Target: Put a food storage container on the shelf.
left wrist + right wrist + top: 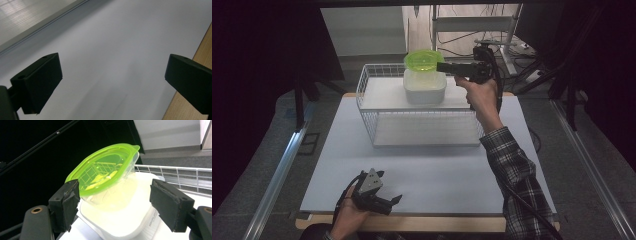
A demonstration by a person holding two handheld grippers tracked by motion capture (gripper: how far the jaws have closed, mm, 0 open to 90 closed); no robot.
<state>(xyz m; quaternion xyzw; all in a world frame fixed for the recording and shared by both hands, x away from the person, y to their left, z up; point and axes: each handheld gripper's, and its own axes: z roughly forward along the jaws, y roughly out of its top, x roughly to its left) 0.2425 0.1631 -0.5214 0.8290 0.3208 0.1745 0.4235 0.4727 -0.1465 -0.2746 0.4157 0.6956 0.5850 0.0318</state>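
1. Holding my right gripper [443,66] beside the green-lidded tub [107,176], jaws wide apart, gripping nothing.
2. That tub sits on a white box [425,86] in the wire basket [371,102].
3. My left gripper [396,200] rests low on the table [437,170], spread wide, empty.

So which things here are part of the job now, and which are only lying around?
In the job:
- green-lidded tub, stacked on the white box
- white box, on the wire rack
- wire rack
- right gripper, open at the tub

Lying about:
- left gripper, open and idle over the table
- shelf behind
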